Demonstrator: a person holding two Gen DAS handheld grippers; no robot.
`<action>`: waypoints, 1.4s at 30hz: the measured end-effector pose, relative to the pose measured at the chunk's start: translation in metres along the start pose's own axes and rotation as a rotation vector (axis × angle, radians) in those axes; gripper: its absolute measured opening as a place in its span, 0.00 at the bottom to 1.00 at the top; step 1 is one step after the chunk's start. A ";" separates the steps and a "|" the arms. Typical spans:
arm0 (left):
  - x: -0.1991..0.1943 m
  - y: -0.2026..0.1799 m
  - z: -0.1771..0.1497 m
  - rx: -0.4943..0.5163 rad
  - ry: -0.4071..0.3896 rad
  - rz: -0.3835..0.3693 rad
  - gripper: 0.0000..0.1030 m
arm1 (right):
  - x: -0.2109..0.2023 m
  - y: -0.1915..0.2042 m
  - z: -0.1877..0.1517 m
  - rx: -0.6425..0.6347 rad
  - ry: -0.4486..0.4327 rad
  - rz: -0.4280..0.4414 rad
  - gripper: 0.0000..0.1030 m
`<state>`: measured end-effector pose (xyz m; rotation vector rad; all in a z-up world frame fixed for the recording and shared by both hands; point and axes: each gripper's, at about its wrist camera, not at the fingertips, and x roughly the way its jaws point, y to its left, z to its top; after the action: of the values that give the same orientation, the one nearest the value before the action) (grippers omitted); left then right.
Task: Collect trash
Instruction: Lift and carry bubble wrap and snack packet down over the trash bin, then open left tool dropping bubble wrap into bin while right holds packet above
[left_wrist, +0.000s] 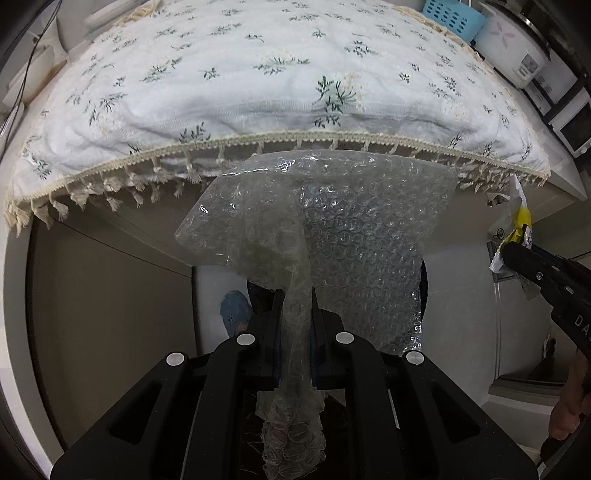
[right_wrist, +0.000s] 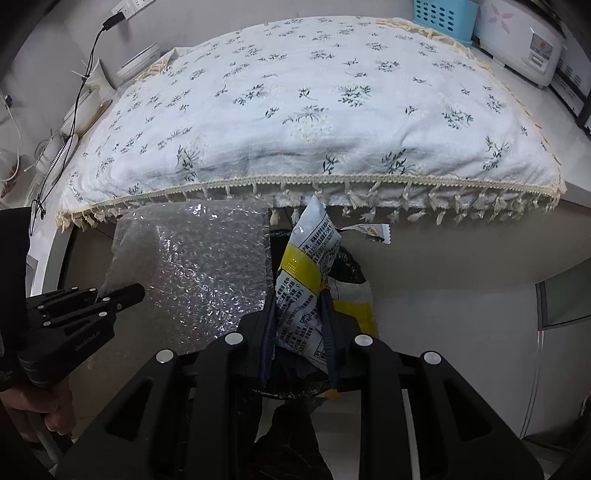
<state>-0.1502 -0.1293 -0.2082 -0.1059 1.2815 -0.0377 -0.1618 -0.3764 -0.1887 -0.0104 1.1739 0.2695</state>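
Observation:
My left gripper (left_wrist: 294, 295) is shut on a sheet of clear bubble wrap (left_wrist: 332, 221), which fans out past the fingertips in front of the table edge. The same bubble wrap (right_wrist: 195, 266) shows at the left of the right wrist view, with the left gripper (right_wrist: 138, 291) beside it. My right gripper (right_wrist: 299, 299) is shut on a white and yellow printed wrapper (right_wrist: 303, 277). That wrapper (left_wrist: 517, 229) and the right gripper (left_wrist: 513, 254) appear at the right edge of the left wrist view. A black-lined bin (right_wrist: 351, 269) lies below and behind the wrapper, mostly hidden.
A table covered by a white floral cloth with a fringed hem (left_wrist: 258, 81) fills the upper half of both views. A blue basket (right_wrist: 443, 18) and a white rice cooker (right_wrist: 521, 40) stand at the back right. Cables and plates (right_wrist: 140, 62) lie at the back left.

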 end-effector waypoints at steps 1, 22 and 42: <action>0.006 0.000 -0.002 -0.001 0.005 0.001 0.09 | 0.004 0.000 -0.002 0.001 0.009 0.001 0.21; 0.052 -0.018 -0.002 0.042 -0.011 0.017 0.33 | 0.040 -0.003 -0.016 0.009 0.109 0.003 0.21; 0.013 0.012 0.004 -0.032 -0.103 0.003 0.94 | 0.086 0.028 0.000 -0.040 0.152 0.067 0.22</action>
<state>-0.1431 -0.1184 -0.2205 -0.1316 1.1797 -0.0088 -0.1369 -0.3320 -0.2635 -0.0276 1.3213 0.3563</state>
